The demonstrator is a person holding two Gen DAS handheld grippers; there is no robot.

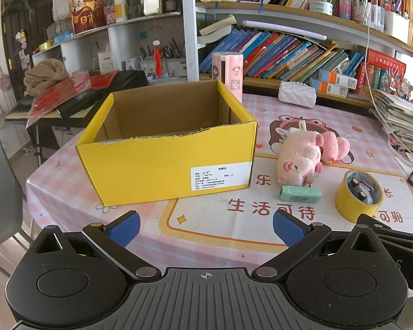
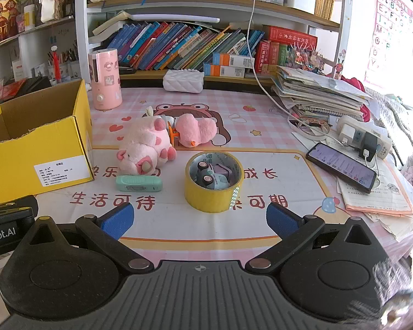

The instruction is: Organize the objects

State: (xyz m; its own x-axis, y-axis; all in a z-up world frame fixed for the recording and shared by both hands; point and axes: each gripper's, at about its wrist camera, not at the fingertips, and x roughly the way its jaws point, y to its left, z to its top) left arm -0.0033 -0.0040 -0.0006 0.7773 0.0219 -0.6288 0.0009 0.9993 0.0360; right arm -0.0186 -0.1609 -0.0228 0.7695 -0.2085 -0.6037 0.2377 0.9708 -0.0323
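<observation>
Just ahead of the wide-open, empty right tool [image 2: 198, 221] sits the tape roll [image 2: 214, 181]

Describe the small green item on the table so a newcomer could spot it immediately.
Start at the yellow cardboard box on the pink tablecloth. Just right of its front corner lies a pink plush pig; directly in front of the pig lies the mint-green correction tape dispenser, flat on its side. It is the only green, hard-cased thing there, left of the yellow tape roll.

The yellow box [image 2: 38, 148] is cut off at the right view's left edge.
</observation>
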